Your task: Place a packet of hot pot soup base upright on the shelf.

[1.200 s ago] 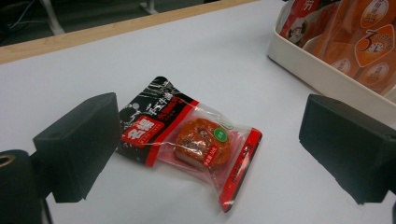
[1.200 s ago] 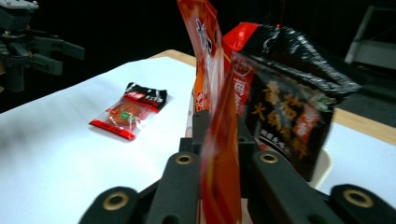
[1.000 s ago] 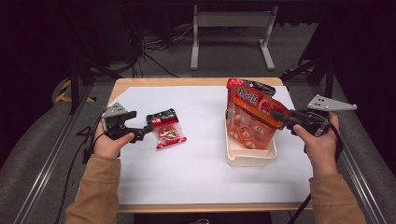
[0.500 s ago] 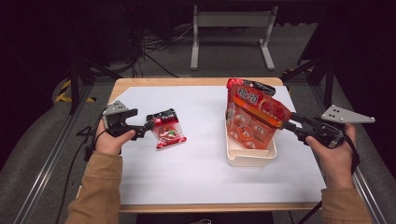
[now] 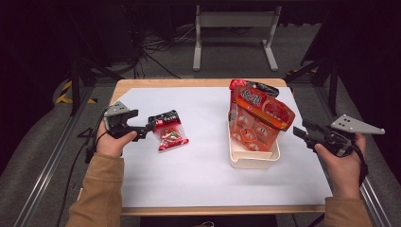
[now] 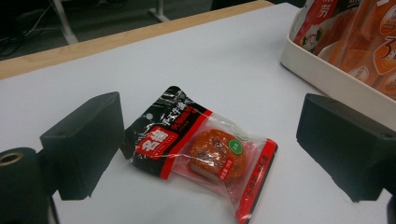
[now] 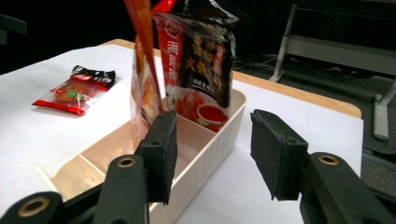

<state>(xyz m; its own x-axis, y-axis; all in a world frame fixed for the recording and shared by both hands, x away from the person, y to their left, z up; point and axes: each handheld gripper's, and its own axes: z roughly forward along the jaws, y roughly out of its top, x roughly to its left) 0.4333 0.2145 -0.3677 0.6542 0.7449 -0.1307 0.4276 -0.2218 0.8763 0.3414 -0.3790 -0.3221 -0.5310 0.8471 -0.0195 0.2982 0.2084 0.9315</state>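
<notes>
Right gripper [image 5: 302,134] has backed off to the right of the frame, jaws just opened and empty; big pouches stand in the bin [image 5: 253,161].
Left gripper [image 5: 147,128] sits released at left of centre, jaws either side of the small packet [image 5: 169,130], which lies flat on the white table [image 5: 208,179]. To do this well, I'd close on the packet's black top edge, not the lumpy middle, then lift level toward the bin's free compartment.

Tan sleeves [image 5: 101,189], black cabled grippers: left gripper [image 5: 150,126], right gripper [image 5: 299,128] topped by a grey triangular plate.
</notes>
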